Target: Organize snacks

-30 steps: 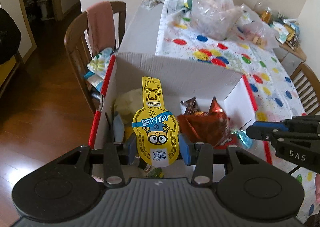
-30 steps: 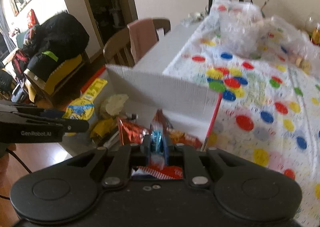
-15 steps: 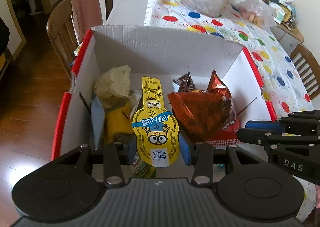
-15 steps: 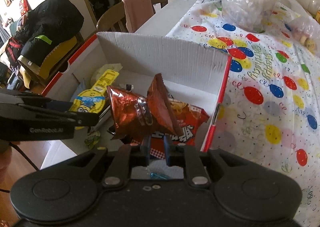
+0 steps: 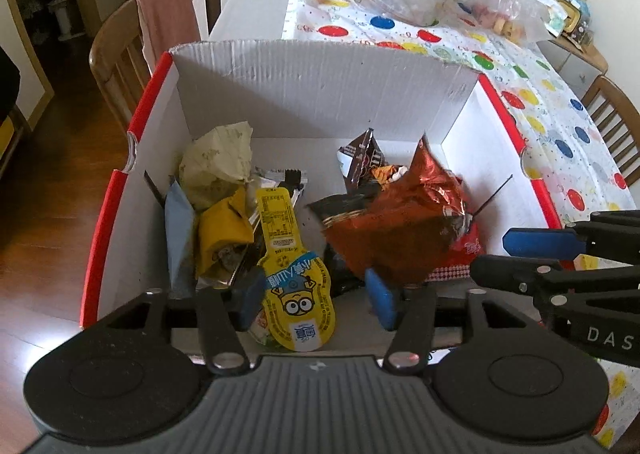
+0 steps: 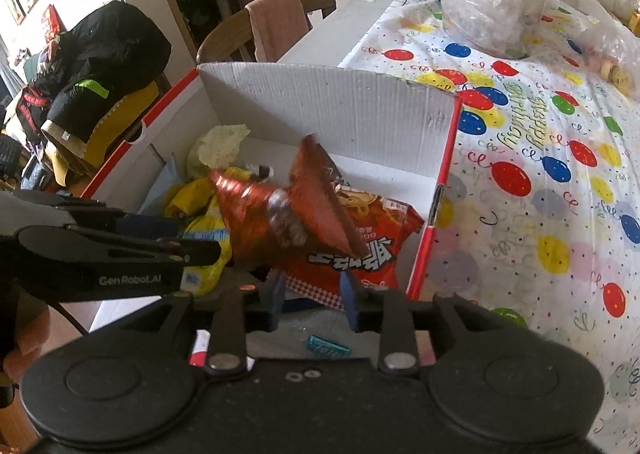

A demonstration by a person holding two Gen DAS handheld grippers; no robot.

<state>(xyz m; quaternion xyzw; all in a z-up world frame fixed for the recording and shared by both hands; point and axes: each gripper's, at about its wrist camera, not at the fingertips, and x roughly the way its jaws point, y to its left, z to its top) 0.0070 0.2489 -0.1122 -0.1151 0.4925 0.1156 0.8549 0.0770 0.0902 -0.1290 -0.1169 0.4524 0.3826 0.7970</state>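
My left gripper (image 5: 316, 296) jaws are opening around the glossy yellow pack (image 5: 298, 296). My right gripper (image 6: 312, 296) jaws are opening, empty; crinkled foil bag (image 6: 280, 222) lies in the corrugated box (image 5: 320, 86).

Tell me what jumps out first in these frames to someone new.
The red-edged white cardboard box fills both views, snacks heaped inside. A yellow cartoon-face snack lies low between the opening fingers of the left gripper, and a crumpled shiny red bag tumbles just ahead of the right gripper, whose fingers are also opening. Beyond the box, a balloon-print tablecloth covers the table.
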